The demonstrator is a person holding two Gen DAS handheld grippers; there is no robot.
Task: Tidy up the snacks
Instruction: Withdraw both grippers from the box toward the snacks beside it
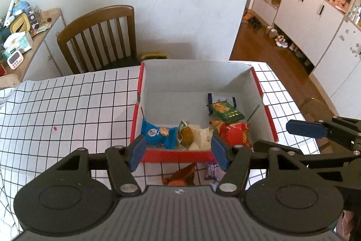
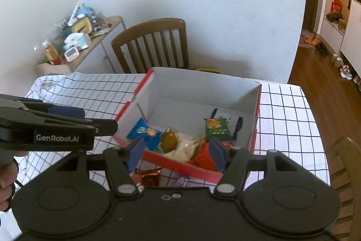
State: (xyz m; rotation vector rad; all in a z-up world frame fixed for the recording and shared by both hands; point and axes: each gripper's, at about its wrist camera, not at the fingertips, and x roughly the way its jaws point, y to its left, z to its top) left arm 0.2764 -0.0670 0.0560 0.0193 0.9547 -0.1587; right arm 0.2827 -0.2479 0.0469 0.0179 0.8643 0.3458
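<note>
Both the left claw (image 1: 178, 150) and right claw (image 2: 177, 153) hover empty, jaws apart, angled down over the snack box (image 1: 176, 154).

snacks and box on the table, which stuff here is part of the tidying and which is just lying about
Part of the job:
- box
- blue packet, green packet, red packet, all in the box
- orange packet and purple packet, on the table by the box

Lying about:
- chair
- timer, tissue box on the side shelf
</note>
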